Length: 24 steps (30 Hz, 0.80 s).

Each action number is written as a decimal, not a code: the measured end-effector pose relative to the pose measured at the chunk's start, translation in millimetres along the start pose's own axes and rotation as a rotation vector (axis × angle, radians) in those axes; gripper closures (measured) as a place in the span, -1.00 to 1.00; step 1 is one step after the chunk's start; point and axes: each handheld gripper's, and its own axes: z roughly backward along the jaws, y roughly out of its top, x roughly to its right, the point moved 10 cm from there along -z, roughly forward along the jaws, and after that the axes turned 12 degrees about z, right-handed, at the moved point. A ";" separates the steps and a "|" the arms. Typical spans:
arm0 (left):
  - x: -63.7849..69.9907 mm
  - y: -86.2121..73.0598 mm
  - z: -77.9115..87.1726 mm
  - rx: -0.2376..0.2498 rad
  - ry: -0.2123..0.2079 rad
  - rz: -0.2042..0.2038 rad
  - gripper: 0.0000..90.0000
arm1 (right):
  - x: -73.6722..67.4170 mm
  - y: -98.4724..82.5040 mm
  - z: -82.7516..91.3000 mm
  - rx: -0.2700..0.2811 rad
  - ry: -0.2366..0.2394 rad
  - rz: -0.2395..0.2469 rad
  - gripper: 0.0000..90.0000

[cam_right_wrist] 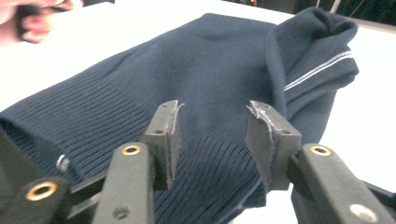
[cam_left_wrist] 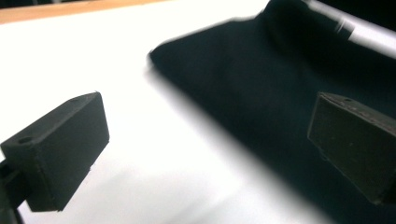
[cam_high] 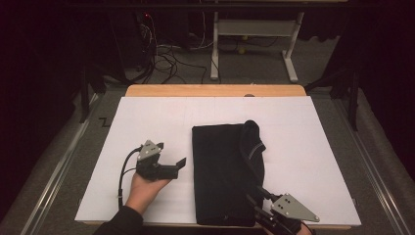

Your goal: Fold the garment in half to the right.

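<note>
Left gripper (cam_high: pixel 178 164) sits at about 8 o'clock on the white sheet (cam_high: pixel 147 112), its jaws spread wide with nothing between them, just beside the left edge of the dark folded garment (cam_high: pixel 220 171) but not touching it. In the left gripper view the picture is blurred; the garment's edge and a pale stripe at 1 o'clock are smeared, and both pads are cut by the frame.

Right gripper (cam_right_wrist: pixel 212 140) is at 5 o'clock in the high view, partly cut off by the bottom edge, so its jaw tips are hard to make out there against the dark cloth. In the right gripper view its jaws stand partly apart over the ribbed hem of the garment; whether the pads press on the fabric I cannot tell.

The garment lies at the sheet's centre, reaching toward 6 o'clock, with a bunched fold and thin white stripe (cam_right_wrist: pixel 317 70) along its right side. A blurred hand (cam_right_wrist: pixel 32 18) shows at 10 o'clock.
</note>
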 end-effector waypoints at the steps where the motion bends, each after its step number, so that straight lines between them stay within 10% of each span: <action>1: -4.3 -4.0 5.3 0.004 0.008 0.000 -1.00 | 1.8 1.8 -0.6 0.003 -0.003 -0.007 0.31; 10: -20.2 -14.0 21.0 0.037 0.005 0.021 -1.00 | 16.2 23.9 -26.9 -0.038 -0.017 0.014 0.84; 17: -23.4 -11.0 23.6 0.056 -0.012 0.041 -1.00 | 35.4 52.4 -86.1 -0.217 -0.027 0.066 1.00; 24: -30.4 -13.8 27.3 0.055 -0.024 0.063 -1.00 | 59.5 40.1 -122.3 -0.373 -0.088 0.080 1.00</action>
